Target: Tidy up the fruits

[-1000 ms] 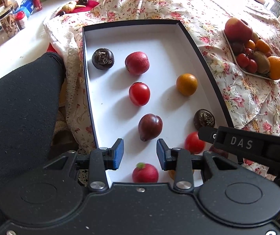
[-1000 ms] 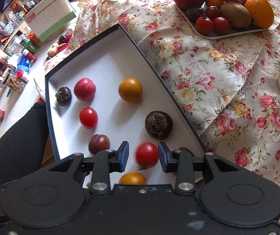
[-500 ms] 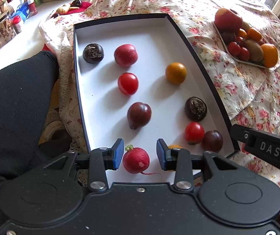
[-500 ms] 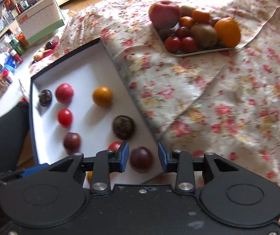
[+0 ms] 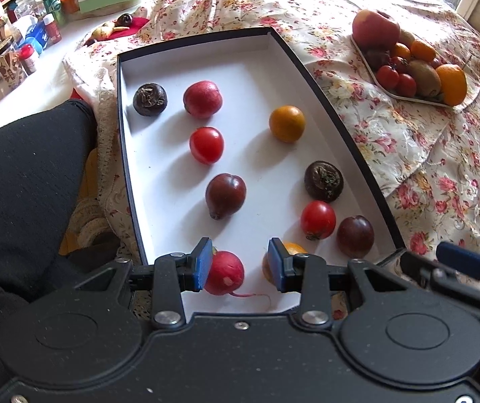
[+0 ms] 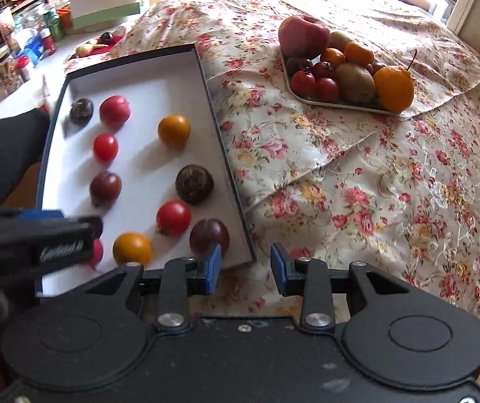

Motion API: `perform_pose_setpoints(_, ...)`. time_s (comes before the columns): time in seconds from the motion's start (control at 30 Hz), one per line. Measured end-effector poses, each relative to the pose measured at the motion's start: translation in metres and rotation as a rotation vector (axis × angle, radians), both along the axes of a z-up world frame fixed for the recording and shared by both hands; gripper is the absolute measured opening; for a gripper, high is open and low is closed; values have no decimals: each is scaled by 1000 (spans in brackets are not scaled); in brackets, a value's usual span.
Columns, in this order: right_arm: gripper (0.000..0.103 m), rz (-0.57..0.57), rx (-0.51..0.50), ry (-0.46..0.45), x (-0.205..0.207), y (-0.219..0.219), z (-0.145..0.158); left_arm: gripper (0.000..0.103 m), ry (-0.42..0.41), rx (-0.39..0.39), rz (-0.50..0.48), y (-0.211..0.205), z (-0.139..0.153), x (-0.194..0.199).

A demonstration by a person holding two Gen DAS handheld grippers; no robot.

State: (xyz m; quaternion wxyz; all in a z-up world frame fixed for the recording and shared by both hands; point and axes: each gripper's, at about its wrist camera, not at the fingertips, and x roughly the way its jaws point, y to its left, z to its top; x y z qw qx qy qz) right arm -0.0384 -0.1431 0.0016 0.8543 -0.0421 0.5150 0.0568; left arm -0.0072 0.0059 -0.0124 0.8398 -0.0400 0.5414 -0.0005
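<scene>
A white box with a dark rim (image 5: 246,77) holds two rows of fruit: tomatoes, dark plums, oranges and dark brown fruits. At its near end lies a red radish (image 5: 223,272). My left gripper (image 5: 240,265) hangs open over the radish, which sits beside the left pad with a gap to the right pad. A small orange (image 5: 293,247) peeks out behind the right finger. My right gripper (image 6: 245,265) is open and holds nothing, over the floral cloth just off the box's (image 6: 146,84) near right corner. A dark plum (image 6: 209,236) lies beside its left finger.
A tray (image 6: 341,105) piled with an apple, kiwis, oranges and tomatoes stands on the floral cloth (image 6: 391,201) at the back right. A person's leg in black (image 5: 21,184) lies along the box's left side. Bottles and jars (image 5: 31,43) crowd the far left.
My right gripper has rolled and slid right, from above the tomato in the box to over the cloth. My left gripper drew back toward the box's near end, bringing the radish between its fingers.
</scene>
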Motion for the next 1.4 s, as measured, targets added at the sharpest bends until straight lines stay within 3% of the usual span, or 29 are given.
perform_pose_setpoints(0.37, 36, -83, 81, -69, -32, -20, 10, 45, -40, 6, -2, -10, 4, -13)
perform_pose_setpoints(1.4, 36, -87, 110, -63, -30, -22, 3, 45, -88, 12, -28, -18, 7, -21)
